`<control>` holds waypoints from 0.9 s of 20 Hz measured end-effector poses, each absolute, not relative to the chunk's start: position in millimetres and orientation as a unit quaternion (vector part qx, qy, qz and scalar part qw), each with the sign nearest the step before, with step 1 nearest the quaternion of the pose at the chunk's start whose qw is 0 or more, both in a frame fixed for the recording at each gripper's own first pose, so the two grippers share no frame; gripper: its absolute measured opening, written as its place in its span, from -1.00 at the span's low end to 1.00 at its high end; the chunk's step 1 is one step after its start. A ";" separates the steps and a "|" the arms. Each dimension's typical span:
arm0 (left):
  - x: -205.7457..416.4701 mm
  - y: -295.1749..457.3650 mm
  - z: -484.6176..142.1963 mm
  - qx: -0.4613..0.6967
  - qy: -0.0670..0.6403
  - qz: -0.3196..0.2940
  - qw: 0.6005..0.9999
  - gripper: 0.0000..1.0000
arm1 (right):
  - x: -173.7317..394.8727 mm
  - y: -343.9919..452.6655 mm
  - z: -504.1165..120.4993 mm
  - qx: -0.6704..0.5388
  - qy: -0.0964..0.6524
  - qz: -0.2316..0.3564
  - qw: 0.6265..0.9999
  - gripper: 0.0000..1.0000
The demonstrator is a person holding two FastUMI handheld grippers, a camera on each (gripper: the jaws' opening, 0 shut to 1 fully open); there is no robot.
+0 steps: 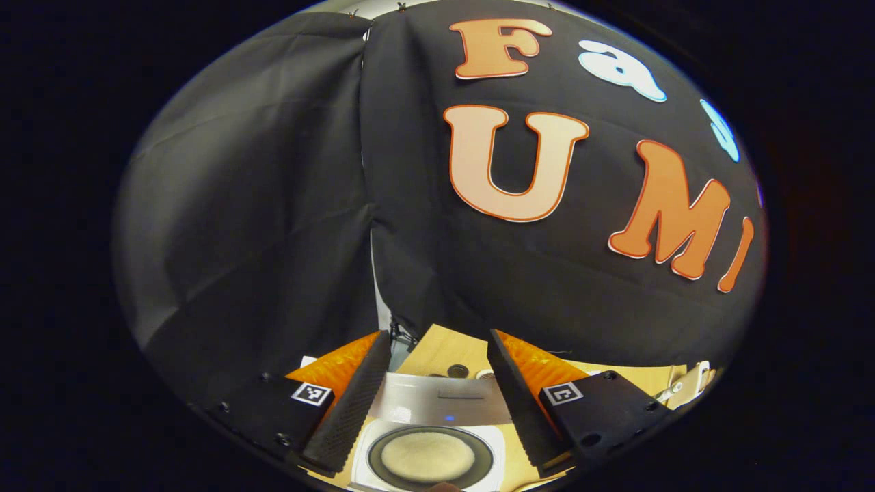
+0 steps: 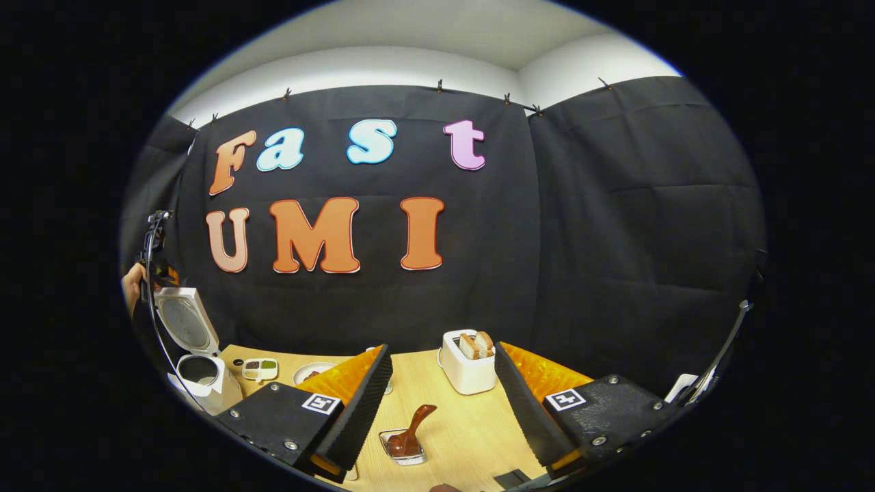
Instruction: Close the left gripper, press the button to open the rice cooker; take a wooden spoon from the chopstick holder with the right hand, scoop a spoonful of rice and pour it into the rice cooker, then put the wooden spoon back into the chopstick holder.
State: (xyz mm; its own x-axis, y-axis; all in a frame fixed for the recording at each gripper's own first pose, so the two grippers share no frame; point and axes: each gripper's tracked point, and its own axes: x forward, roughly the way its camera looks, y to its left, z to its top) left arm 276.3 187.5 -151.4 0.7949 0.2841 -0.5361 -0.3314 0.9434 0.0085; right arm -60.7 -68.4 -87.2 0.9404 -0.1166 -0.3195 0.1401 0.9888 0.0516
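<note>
My left gripper [image 1: 437, 403] hangs open over the white rice cooker [image 1: 492, 444]. The cooker's lid [image 1: 441, 403] is raised, and its dark pot holds a pale grainy disc [image 1: 427, 456]. In the right gripper view the same cooker [image 2: 202, 379] stands at the far left of the table with its lid [image 2: 183, 321] up and a hand [image 2: 130, 283] behind it. A dark brown wooden spoon [image 2: 415, 424] leans in a small clear holder [image 2: 403, 449] on the wooden table [image 2: 465, 430]. That holder sits just below and between my right gripper's fingers. My right gripper [image 2: 444, 410] is open and holds nothing.
A white toaster [image 2: 467, 365] with two bread slices stands behind the spoon. A small divided seasoning tray [image 2: 260, 369] and a plate [image 2: 311, 372] lie between the cooker and my right gripper. Small round objects [image 1: 458, 371] lie behind the cooker lid.
</note>
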 end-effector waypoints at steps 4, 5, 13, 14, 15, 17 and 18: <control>276.2 185.4 -169.8 0.002 0.315 0.166 0.934 0.96 | -62.2 -62.4 -94.0 0.050 0.167 -0.061 0.983 0.87; 273.6 179.4 -170.4 -0.001 0.324 0.159 0.933 0.94 | -61.2 -61.4 -94.0 0.052 0.165 -0.060 0.983 0.87; 197.7 134.3 -219.8 -0.027 0.409 0.108 0.906 0.94 | -50.2 -48.0 -109.2 0.076 0.168 -0.035 0.982 0.87; 184.1 129.0 -233.4 -0.030 0.429 0.103 0.897 0.89 | -48.5 -45.9 -110.2 0.075 0.168 -0.031 0.983 0.87; 171.2 126.9 -244.0 -0.030 0.446 0.101 0.889 0.90 | -46.7 -43.9 -112.3 0.073 0.170 -0.025 0.982 0.87; 152.7 126.8 -259.2 -0.017 0.457 0.101 0.883 0.91 | -44.3 -39.7 -115.8 0.068 0.174 -0.013 0.982 0.87; 143.8 123.9 -264.5 -0.015 0.469 0.102 0.877 0.94 | -42.5 -38.1 -117.8 0.066 0.176 -0.009 0.982 0.87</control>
